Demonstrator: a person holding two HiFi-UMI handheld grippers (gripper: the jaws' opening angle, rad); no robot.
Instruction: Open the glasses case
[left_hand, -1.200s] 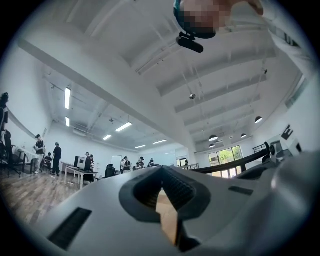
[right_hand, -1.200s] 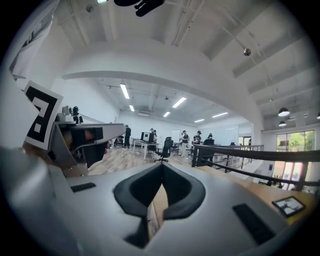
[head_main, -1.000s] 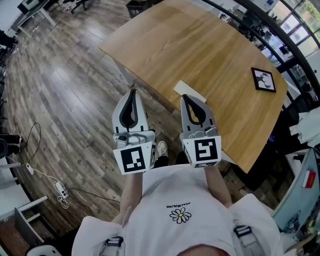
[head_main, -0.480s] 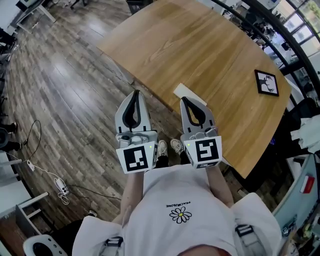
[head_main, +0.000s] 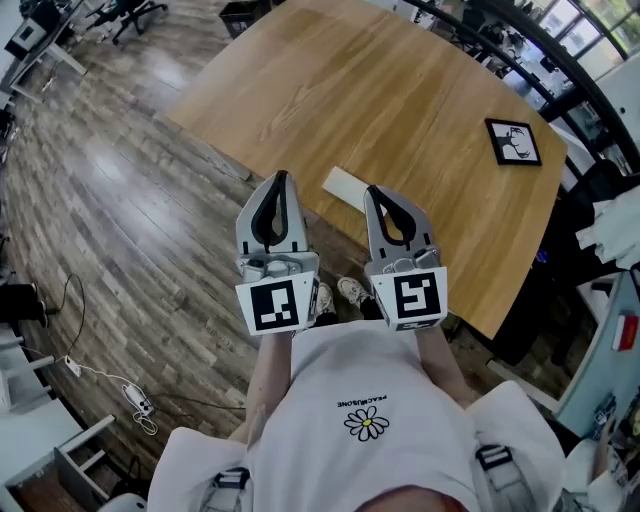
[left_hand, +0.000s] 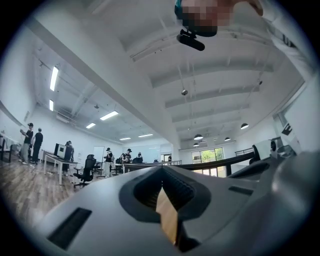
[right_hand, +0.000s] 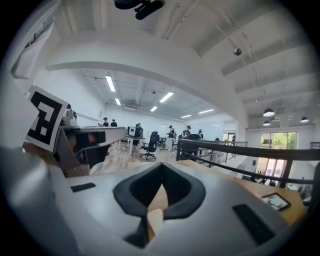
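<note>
Lengthwise, glasses case (head_main: 343, 185) lies along table (head_main: 400, 90) edge.

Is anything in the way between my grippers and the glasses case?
Nothing visible. The glasses case lies by the near edge of the table, just beyond the left gripper and right gripper; the black-framed picture sits far to the right.

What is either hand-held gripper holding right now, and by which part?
Nothing. The left hand-held gripper and the right hand-held gripper both have their jaws shut on nothing. The glasses case lies on the table, in neither grip.
</note>
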